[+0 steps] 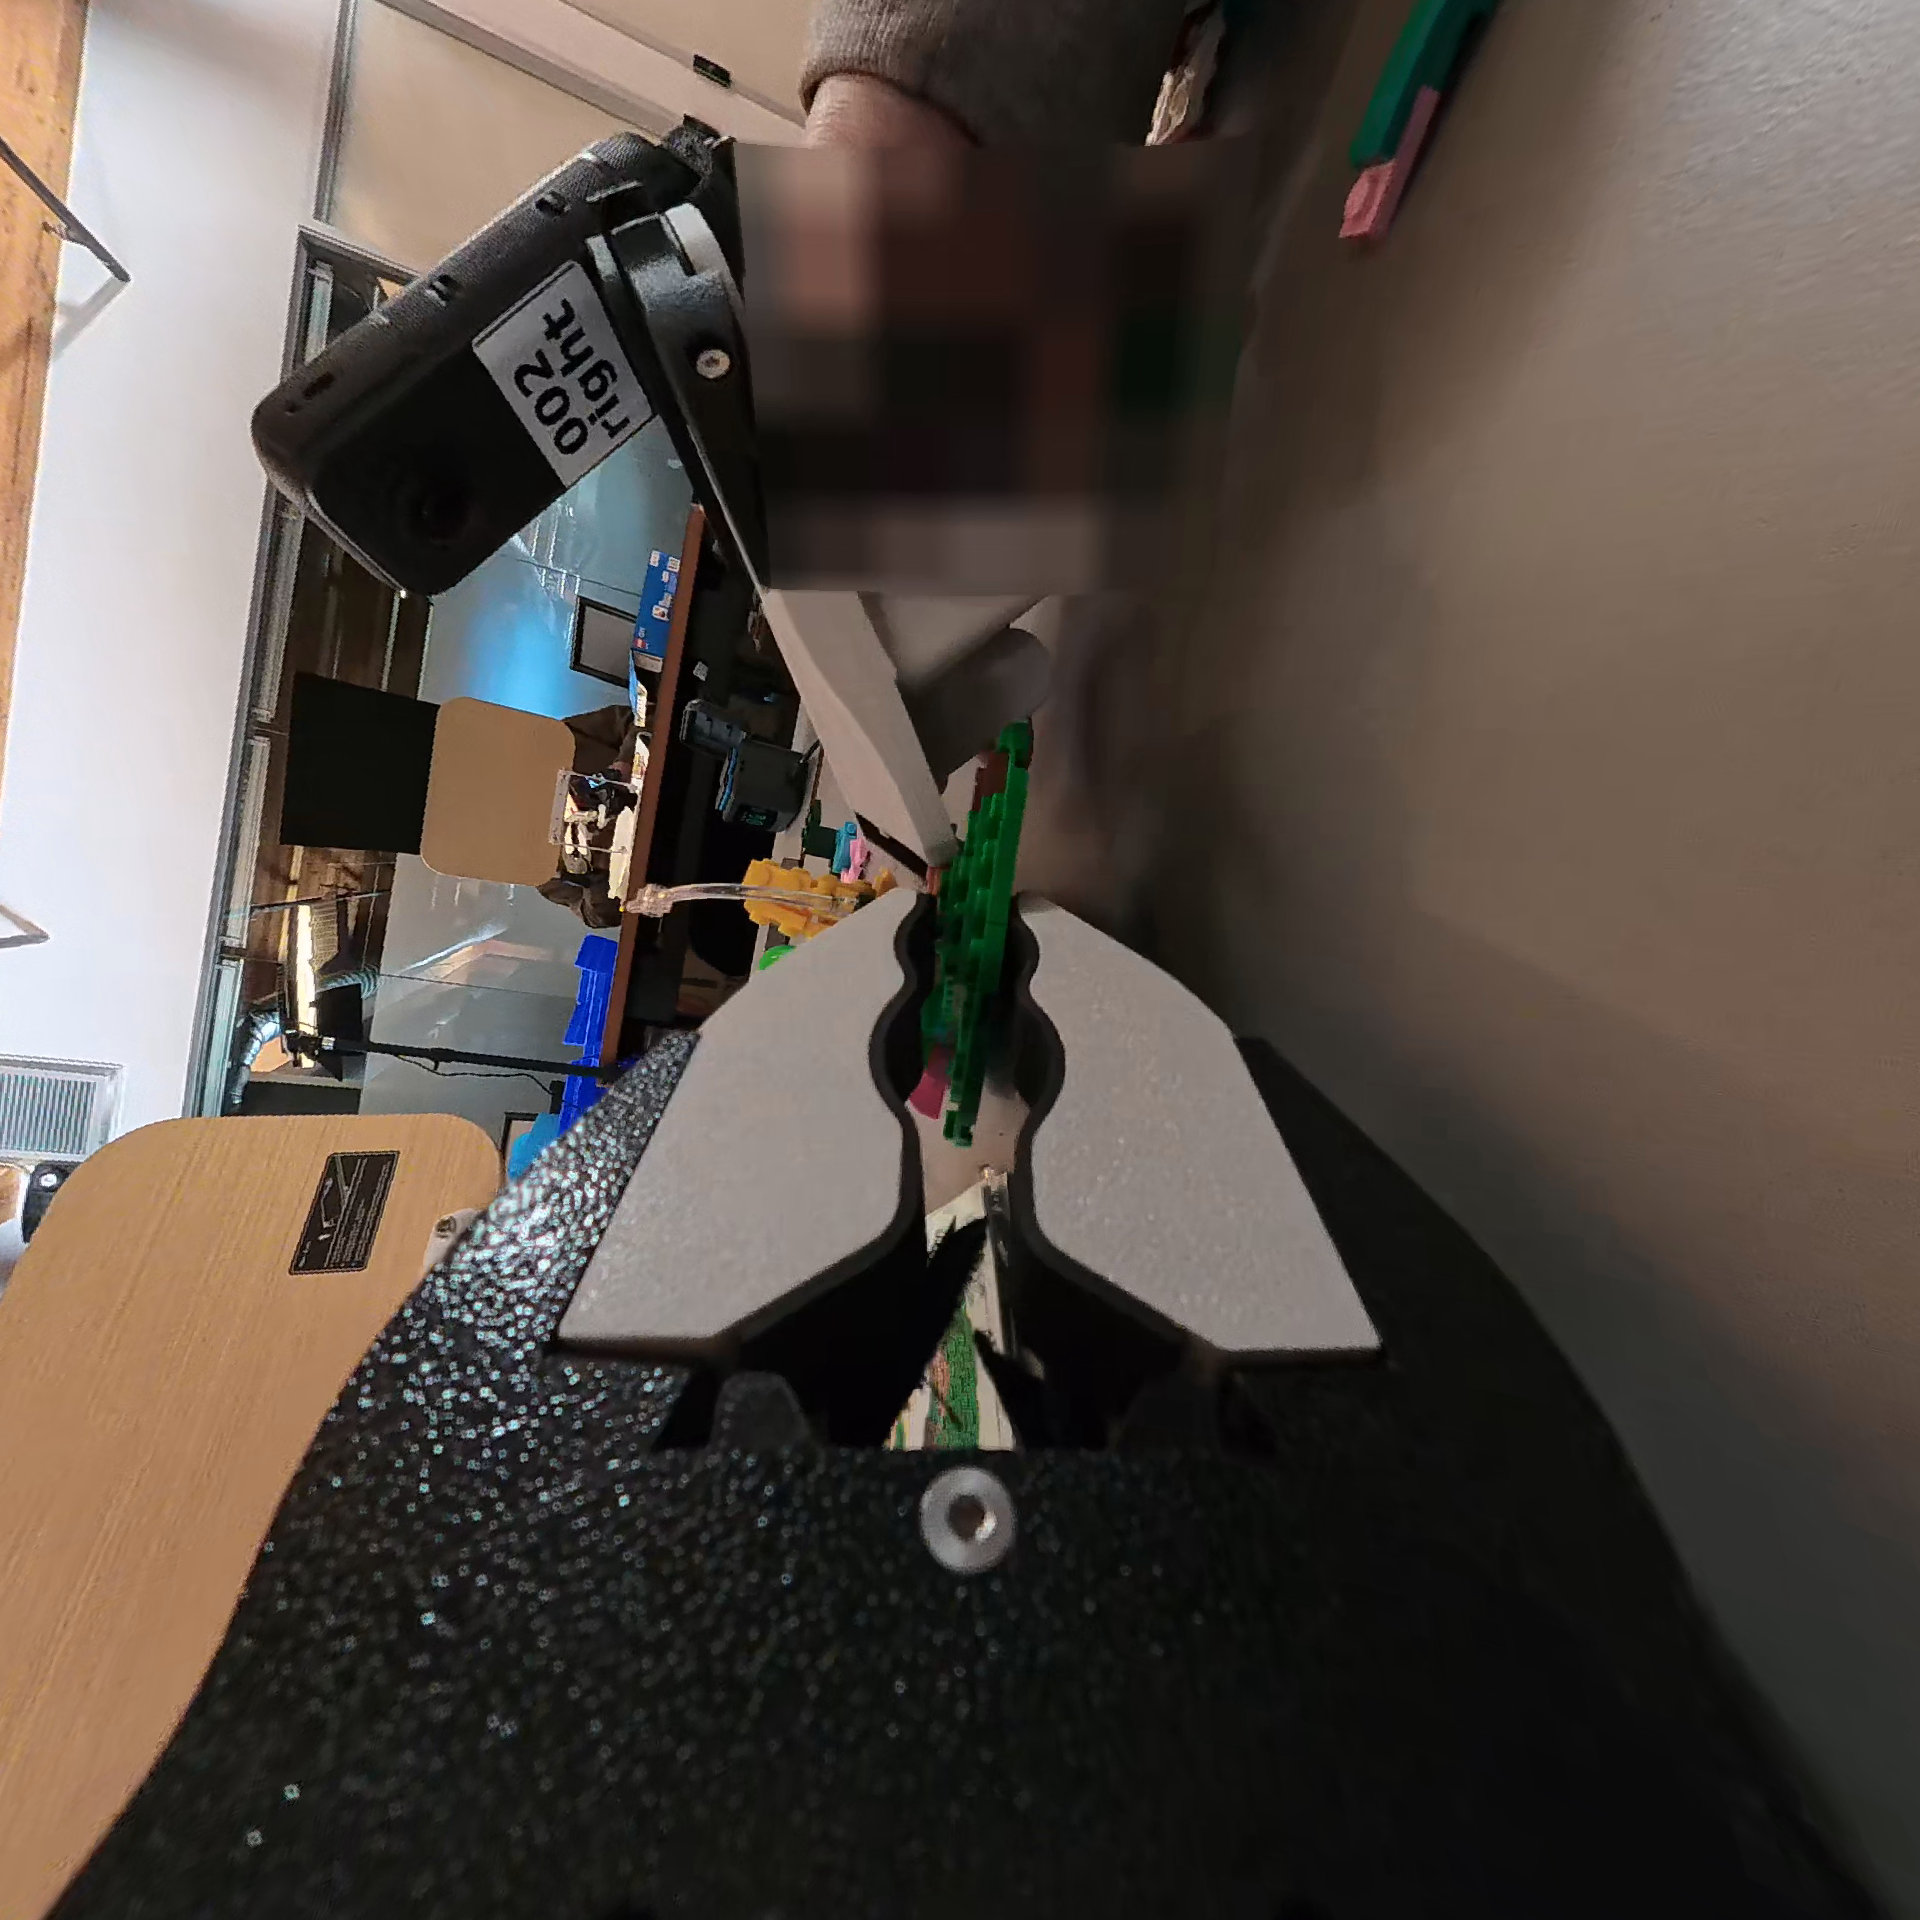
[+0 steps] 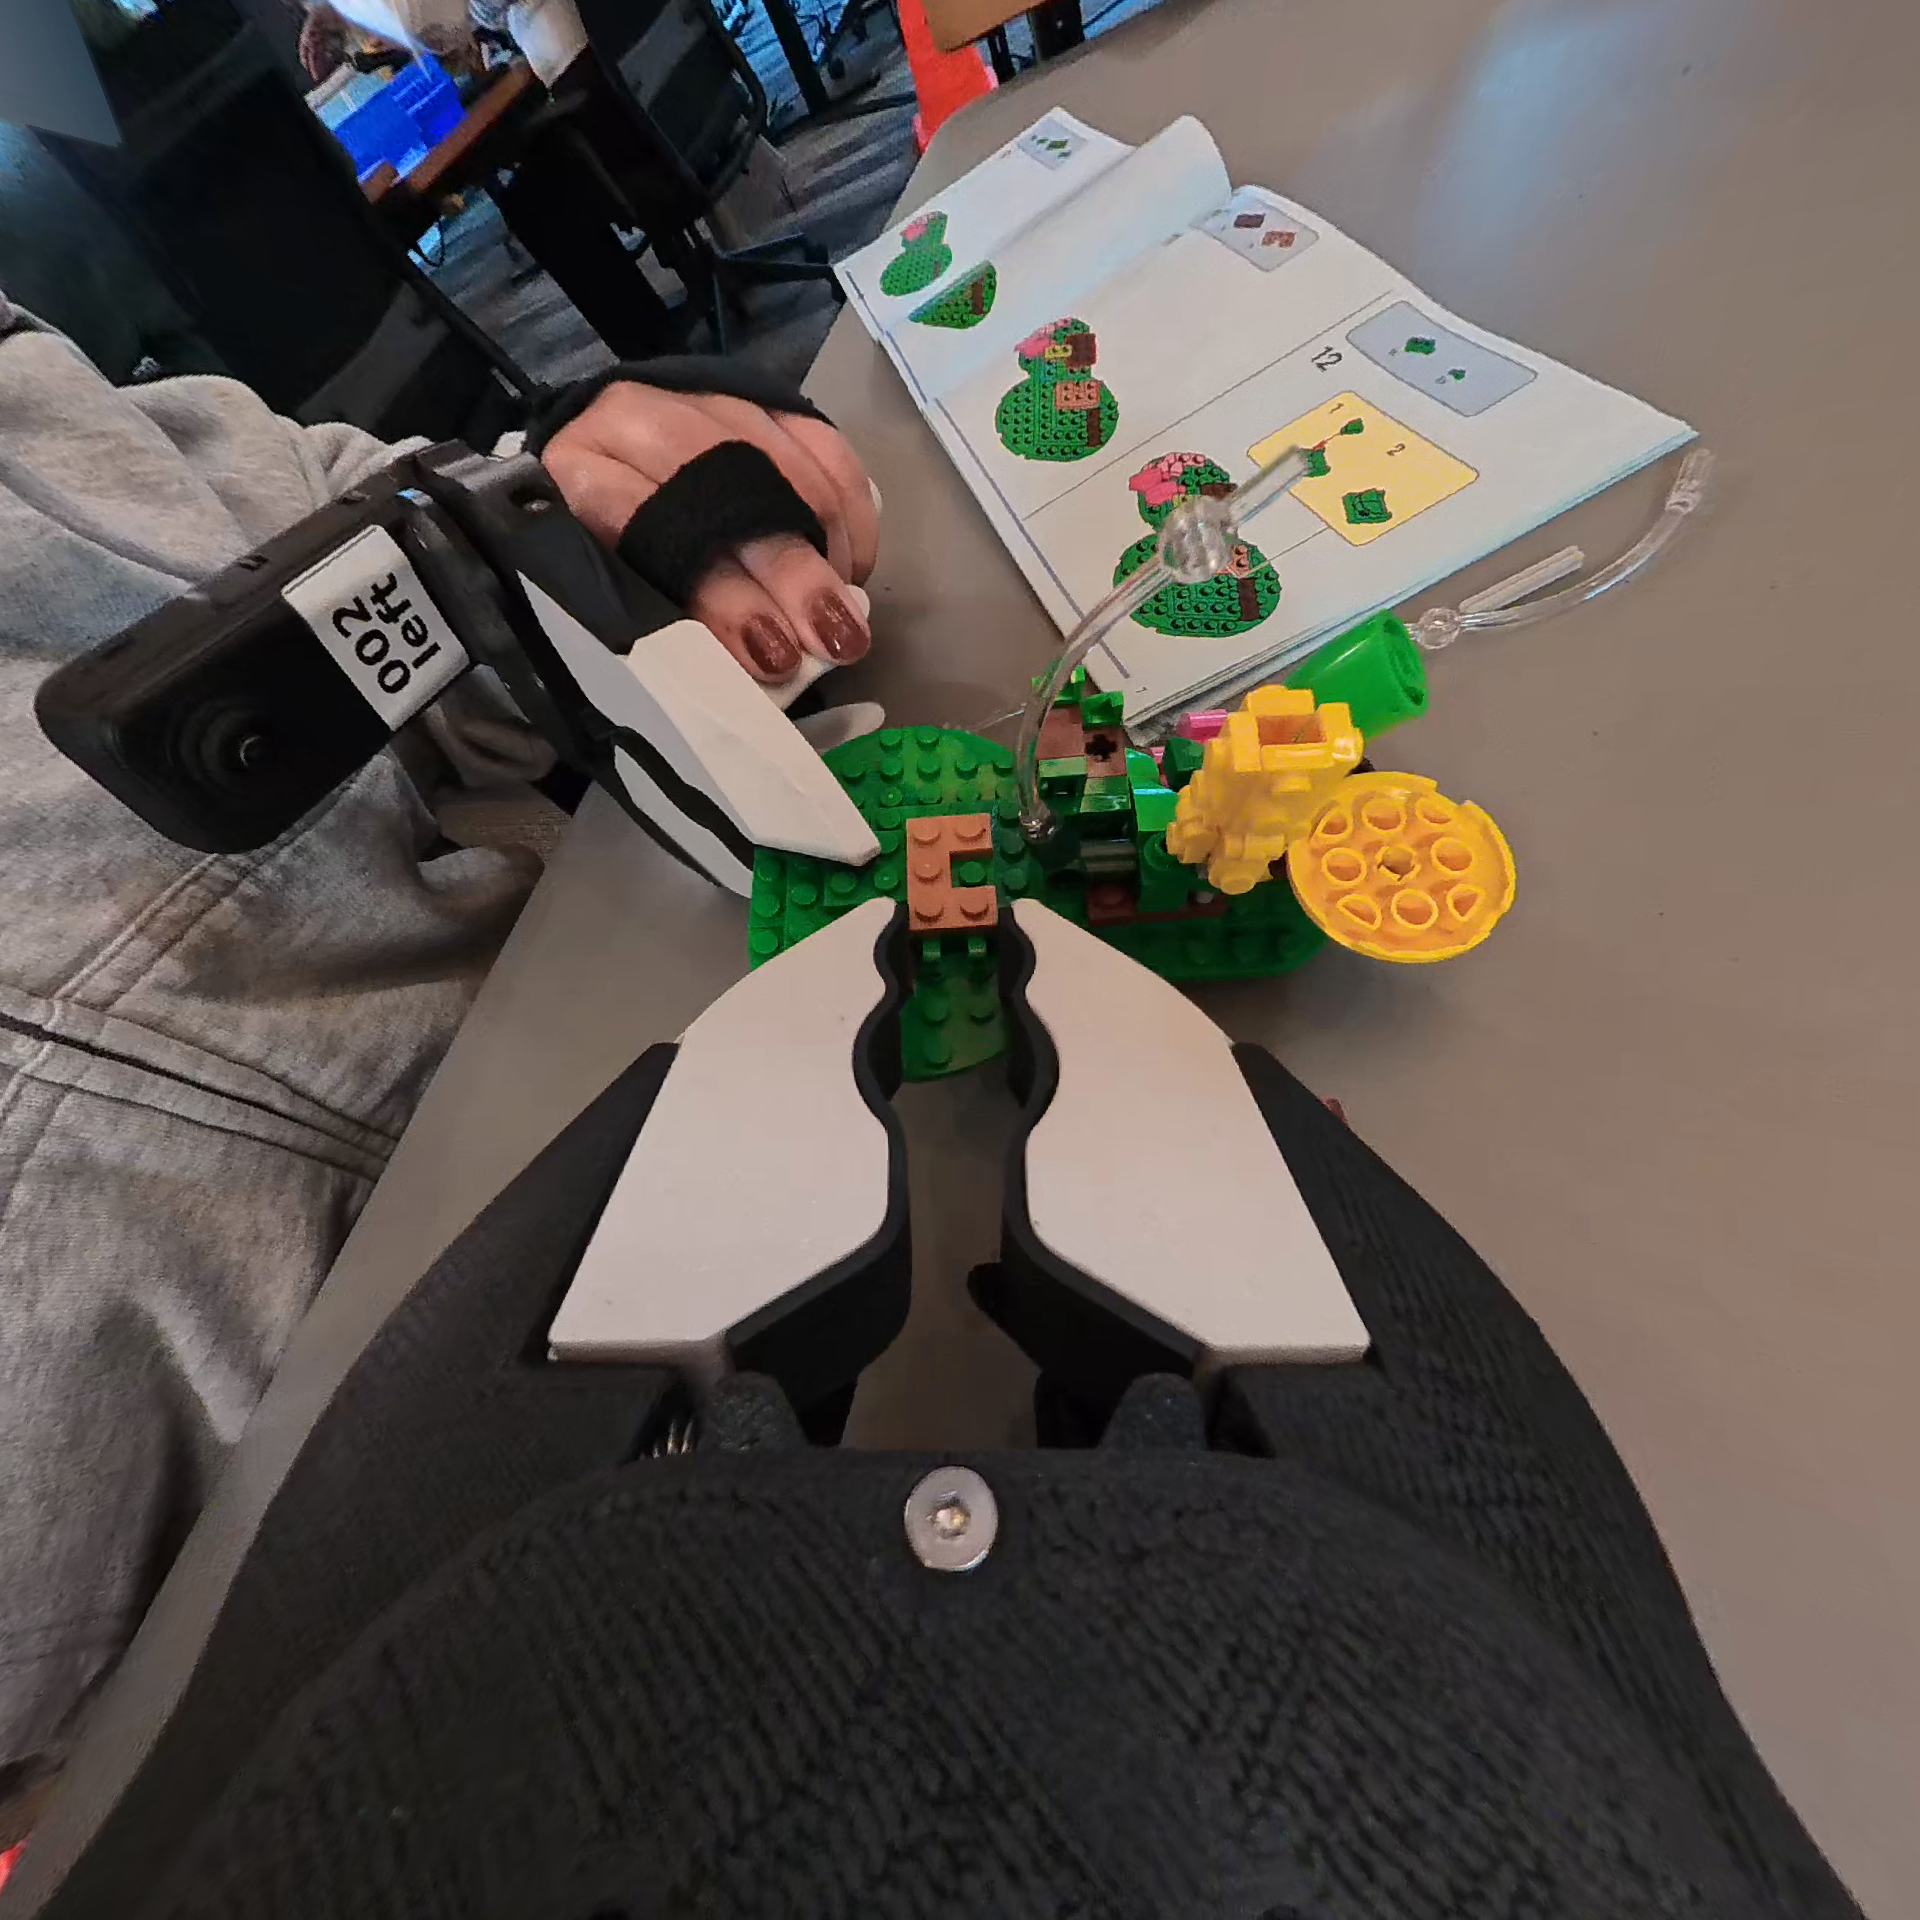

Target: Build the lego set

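Left wrist view: left tongs (image 1: pixel 971 914) clamped on the edge of the green baseplate (image 1: pixel 982 883), seen edge-on, its long axis running away from the camera; right tongs (image 1: pixel 930 868) tip onto its studded face.

Right wrist view: right tongs (image 2: pixel 954 920) grip a brown notched plate (image 2: pixel 948 871), notch facing right, above the baseplate (image 2: pixel 935 769) lying on the desk (image 2: pixel 1610 1039), beside a yellow disc (image 2: pixel 1397 868) and booklet (image 2: pixel 1247 343)

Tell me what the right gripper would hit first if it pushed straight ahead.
Probably the small green build with the clear curved rod on the green plate, beyond the brown piece at its fingers; depth is unclear.
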The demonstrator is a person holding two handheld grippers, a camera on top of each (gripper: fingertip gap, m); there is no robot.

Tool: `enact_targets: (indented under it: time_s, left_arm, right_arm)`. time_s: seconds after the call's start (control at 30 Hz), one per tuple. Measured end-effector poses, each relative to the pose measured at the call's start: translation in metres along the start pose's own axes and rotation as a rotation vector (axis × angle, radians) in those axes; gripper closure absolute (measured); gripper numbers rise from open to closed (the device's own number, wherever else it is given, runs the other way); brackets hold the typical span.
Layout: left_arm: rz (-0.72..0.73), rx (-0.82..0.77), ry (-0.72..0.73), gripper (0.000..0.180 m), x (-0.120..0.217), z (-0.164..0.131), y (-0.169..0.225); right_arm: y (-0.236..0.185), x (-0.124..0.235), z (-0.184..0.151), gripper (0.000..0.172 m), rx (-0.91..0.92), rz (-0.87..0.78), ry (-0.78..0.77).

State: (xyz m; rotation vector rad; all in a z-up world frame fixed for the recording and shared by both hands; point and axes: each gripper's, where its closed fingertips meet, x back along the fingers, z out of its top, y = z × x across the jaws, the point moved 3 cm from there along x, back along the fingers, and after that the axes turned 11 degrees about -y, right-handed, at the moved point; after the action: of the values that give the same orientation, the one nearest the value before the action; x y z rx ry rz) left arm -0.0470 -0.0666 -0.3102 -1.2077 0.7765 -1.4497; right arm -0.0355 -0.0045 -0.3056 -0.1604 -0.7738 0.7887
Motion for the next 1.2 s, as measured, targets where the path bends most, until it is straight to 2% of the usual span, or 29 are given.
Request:
enact_targets:
  time_s: [0.1, 0.13, 0.17, 0.2, 0.27, 0.43, 0.63, 1.2]
  left_arm:
    - [0.024, 0.018, 0.000, 0.167, -0.0009, -0.0002, -0.0023]
    - [0.060, 0.018, -0.001, 0.157, -0.0009, 0.0003, -0.0057]
    - [0.082, 0.009, -0.002, 0.154, -0.0009, 0.0005, -0.0073]
    - [0.093, -0.004, 0.000, 0.155, -0.0007, 0.0007, -0.0074]
    - [0.083, -0.037, -0.004, 0.169, -0.0011, 0.0007, -0.0041]
    - [0.039, -0.022, -0.007, 0.169, -0.0015, 0.0006, -0.0032]
    - [0.032, -0.038, -0.011, 0.170, -0.0011, 0.0001, -0.0019]
    - [-0.009, 0.024, -0.006, 0.170, 0.0007, 0.0023, -0.0012]
  right_arm:
    - [0.0009, 0.0012, 0.0015, 0.159, -0.001, -0.016, 0.018]
    - [0.0013, 0.0015, 0.0018, 0.158, -0.005, -0.018, 0.022]
    - [0.0016, 0.0018, 0.0021, 0.158, -0.008, -0.019, 0.025]
    - [0.0018, 0.0021, 0.0024, 0.158, -0.011, -0.019, 0.031]
    - [0.0020, 0.0028, 0.0037, 0.158, -0.016, -0.018, 0.043]
    - [0.0010, -0.0010, 0.0051, 0.155, -0.011, -0.032, 0.039]
    - [0.0012, -0.0027, 0.0038, 0.158, -0.018, -0.046, 0.025]
    - [-0.0070, -0.0015, 0.0041, 0.159, 0.234, -0.247, -0.036]
